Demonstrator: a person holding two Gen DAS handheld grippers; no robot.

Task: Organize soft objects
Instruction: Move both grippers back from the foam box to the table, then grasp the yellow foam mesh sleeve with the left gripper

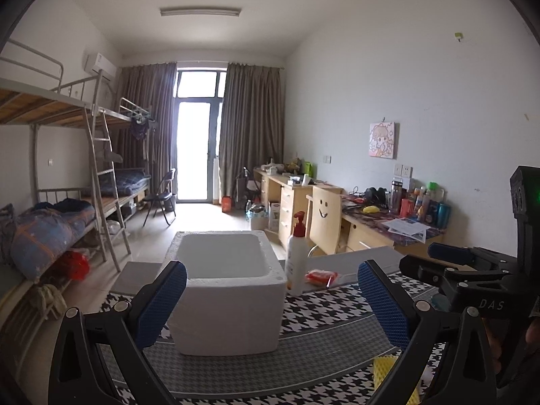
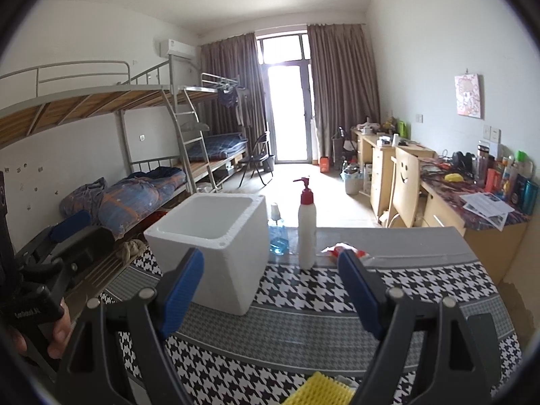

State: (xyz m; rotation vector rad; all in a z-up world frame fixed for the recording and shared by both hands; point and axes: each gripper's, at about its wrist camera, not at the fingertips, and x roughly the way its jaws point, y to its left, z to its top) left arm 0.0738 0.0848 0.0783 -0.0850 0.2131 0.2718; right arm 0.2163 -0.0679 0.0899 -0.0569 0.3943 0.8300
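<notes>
Yellow ribbed foam (image 2: 319, 389) lies nearest on the houndstooth cloth (image 2: 303, 290), below the right gripper (image 2: 271, 290), whose jaws gape with nothing between them. Left gripper (image 1: 271, 298) likewise spread, unloaded; "DAS" shows on the right gripper's body. Beyond: white foam box (image 1: 229, 307), pump bottle (image 1: 297, 256), red packet (image 1: 320, 276).
</notes>
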